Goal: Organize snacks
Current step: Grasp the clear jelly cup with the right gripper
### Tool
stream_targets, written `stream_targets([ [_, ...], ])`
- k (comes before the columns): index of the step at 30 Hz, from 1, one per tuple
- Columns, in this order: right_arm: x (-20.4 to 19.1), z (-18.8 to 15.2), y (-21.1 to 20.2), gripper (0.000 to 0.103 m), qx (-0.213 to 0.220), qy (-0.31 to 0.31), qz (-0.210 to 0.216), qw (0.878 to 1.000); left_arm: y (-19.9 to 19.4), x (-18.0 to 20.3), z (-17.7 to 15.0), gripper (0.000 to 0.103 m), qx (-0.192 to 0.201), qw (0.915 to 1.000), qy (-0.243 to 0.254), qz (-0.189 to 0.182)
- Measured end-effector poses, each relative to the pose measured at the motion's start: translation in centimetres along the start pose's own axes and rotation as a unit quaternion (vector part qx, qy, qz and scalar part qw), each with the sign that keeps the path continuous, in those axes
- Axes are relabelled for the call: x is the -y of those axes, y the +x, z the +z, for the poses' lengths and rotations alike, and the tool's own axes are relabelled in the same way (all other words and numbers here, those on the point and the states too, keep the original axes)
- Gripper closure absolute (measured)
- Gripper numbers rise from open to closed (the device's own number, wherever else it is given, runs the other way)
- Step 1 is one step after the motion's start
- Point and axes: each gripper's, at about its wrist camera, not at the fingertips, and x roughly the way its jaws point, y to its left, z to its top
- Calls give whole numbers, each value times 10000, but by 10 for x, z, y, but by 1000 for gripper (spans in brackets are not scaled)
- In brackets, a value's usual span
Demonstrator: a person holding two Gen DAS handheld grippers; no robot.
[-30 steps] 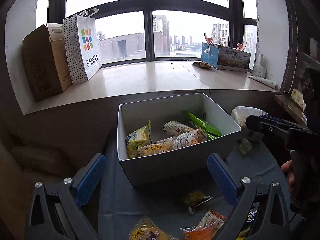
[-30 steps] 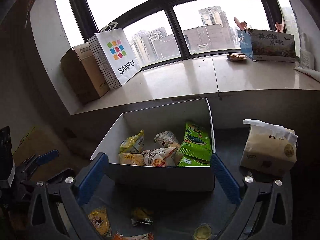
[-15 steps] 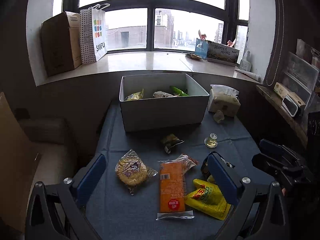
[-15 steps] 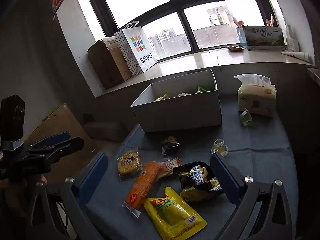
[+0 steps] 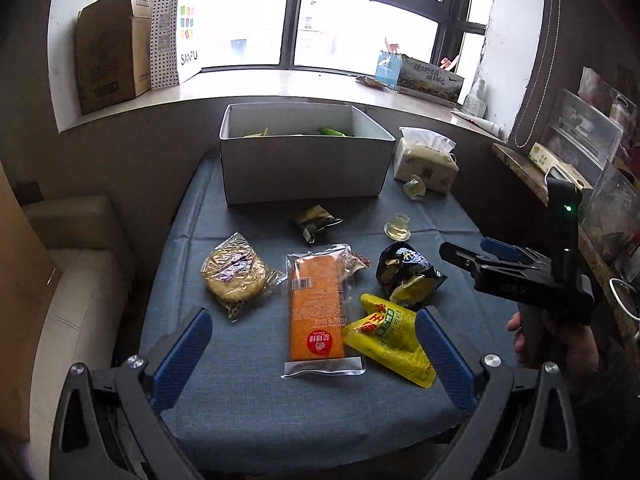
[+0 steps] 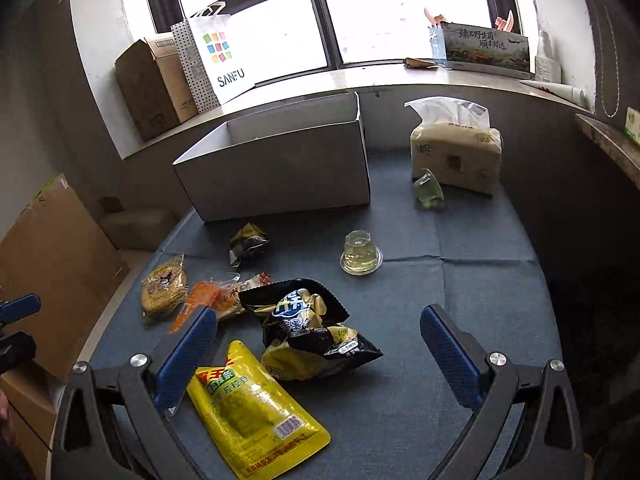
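Both grippers are spread wide and hold nothing. A second ago they were right up at the white cardboard box (image 5: 306, 172); now they have pulled back and hang over the loose snacks, so it looks like time to pick the next one.

From the left wrist view, the left gripper (image 5: 314, 354) has its blue pads apart above the long orange packet in clear wrap (image 5: 318, 312), which lies well in front of the box. Left of that packet is the round cracker in clear wrap (image 5: 235, 274). Right of it are the yellow pouch (image 5: 390, 342) and the crumpled black chip bag (image 5: 406, 274). A small dark packet (image 5: 314, 220) sits just in front of the box. Some snacks peek over the box wall.

From the right wrist view, the right gripper (image 6: 318, 354) is open over the black chip bag and the yellow pouch. A clear jelly cup (image 6: 361, 256) stands between the bag and the box. Another jelly cup (image 6: 428, 192) leans by the tissue pack (image 6: 456, 156), right of the box.

Six or seven snacks are still outside the box.
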Motion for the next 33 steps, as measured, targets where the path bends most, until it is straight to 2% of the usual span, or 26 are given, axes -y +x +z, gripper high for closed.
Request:
stream_targets([
  [4,9,21,50,0,-310,87,91,9994,1,-3,-4,0,-49,10000,14,82],
  [7,15,34,85,0,-432,-86,-228,9988,4,-10,-6,0,-119,9999,-49,107],
  [14,27,43,135,2,-712,-60,-394,9967,14,-25,-6,0,-202,9994,-256,122],
  [15,27,43,139,16,-754,-98,-448,9961,16,-27,-6,0,-219,9993,-273,127],
  [16,27,42,143,43,-845,-124,-486,9952,19,-29,-6,0,-234,9992,-290,114],
  [17,26,42,143,56,-777,-228,-701,9942,21,-30,-6,0,-246,9992,-308,102],
  [18,27,43,141,65,-758,-228,-624,9949,24,-31,-6,0,-265,9990,-332,103],
  [20,30,43,139,66,-809,-148,-490,9954,30,-34,-6,0,-289,9989,-364,71],
  [23,29,40,130,68,-726,-383,-614,9947,40,-34,-4,0,-323,9988,-356,-2],
  [29,36,36,94,68,-466,-267,-403,9977,75,-21,21,0,-348,9980,-110,-507],
  [33,34,27,51,68,-136,-100,-203,9997,116,-4,54,0,-475,9977,282,-381],
])
